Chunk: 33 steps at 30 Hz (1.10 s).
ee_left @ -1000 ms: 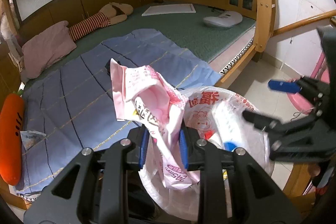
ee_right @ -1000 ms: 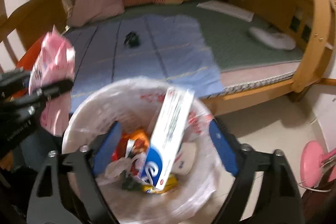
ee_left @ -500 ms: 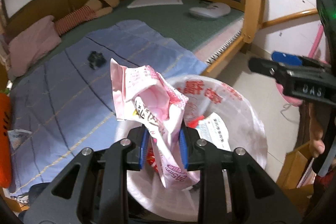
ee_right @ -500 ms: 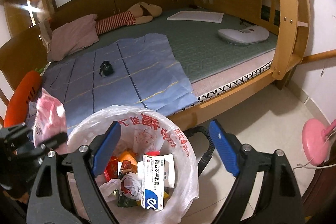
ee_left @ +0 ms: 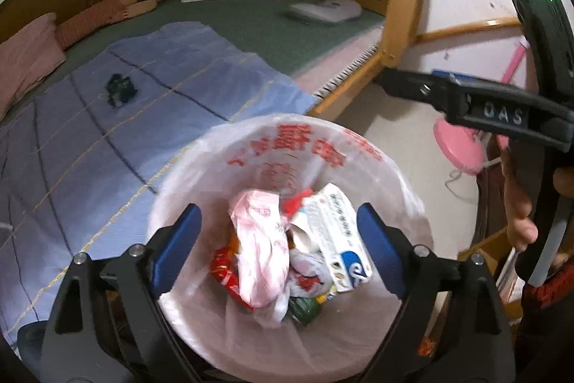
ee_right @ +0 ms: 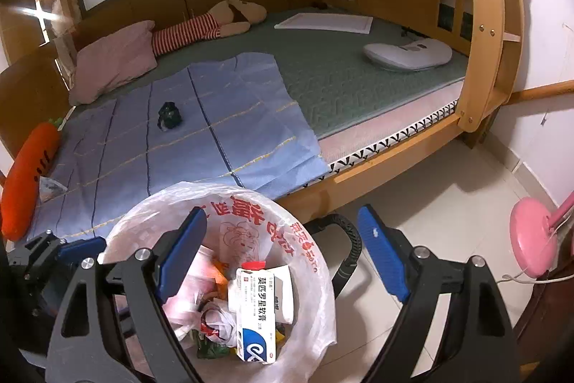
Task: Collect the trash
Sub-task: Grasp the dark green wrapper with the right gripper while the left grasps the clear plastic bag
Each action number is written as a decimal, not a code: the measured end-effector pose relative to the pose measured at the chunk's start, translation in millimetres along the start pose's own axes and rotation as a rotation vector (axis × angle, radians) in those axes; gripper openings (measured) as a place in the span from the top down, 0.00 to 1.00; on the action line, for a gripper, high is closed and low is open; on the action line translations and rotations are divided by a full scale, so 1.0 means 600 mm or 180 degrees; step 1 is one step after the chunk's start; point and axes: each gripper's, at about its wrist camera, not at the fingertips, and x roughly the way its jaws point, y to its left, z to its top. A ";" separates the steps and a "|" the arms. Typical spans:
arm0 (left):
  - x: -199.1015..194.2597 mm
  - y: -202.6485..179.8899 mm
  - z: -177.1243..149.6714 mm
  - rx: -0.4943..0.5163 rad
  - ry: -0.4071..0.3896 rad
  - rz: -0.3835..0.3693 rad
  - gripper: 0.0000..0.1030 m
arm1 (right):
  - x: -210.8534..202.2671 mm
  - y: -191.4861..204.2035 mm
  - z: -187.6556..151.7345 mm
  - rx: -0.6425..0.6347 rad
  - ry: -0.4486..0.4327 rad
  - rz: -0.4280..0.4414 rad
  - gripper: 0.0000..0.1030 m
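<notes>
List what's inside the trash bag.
Trash bag: pink wrapper on top, white-and-blue box beside it, red packaging, green scraps. Lower layers are covered.

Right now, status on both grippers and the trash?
Left gripper open over bin. Right gripper open, empty. Pink wrapper in the bin. Dark scrap on the blue sheet; nothing blocking.

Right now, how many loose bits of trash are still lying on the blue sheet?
2: a small dark crumpled wrapper mid-sheet, and a clear crinkled wrapper beside the orange carrot plush. Others may be hidden.

One bin (ee_left: pixel 358 146), two grippers (ee_left: pixel 278 239) (ee_right: pixel 281 246), one pillow (ee_right: pixel 111 60).
</notes>
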 end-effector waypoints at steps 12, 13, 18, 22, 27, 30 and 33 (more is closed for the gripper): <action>-0.082 0.423 0.003 -0.1377 -0.0253 0.1476 0.15 | 0.063 0.111 0.053 -0.0404 0.0176 0.0026 0.18; -0.086 0.483 -0.008 -0.1608 -0.0184 0.1654 0.15 | 0.070 0.124 0.058 -0.0442 0.0190 0.0031 0.18; -0.086 0.725 -0.082 -0.2601 0.0073 0.1971 0.15 | 0.104 0.191 0.087 -0.0559 0.0264 0.0160 0.18; -0.062 0.843 -0.151 -0.3116 0.0234 0.1968 0.15 | 0.146 0.257 0.115 -0.0683 0.0396 0.0336 0.18; -0.008 0.904 -0.186 -0.3519 0.0340 0.1393 0.15 | 0.238 0.313 0.178 -0.0505 0.0686 0.0747 0.18; 0.019 0.904 -0.169 -0.3223 0.0444 0.1495 0.24 | 0.324 0.348 0.221 -0.0359 0.0807 0.0740 0.18; 0.035 0.902 -0.167 -0.3093 0.0511 0.1568 0.39 | 0.433 0.381 0.257 -0.0104 0.0953 0.0666 0.18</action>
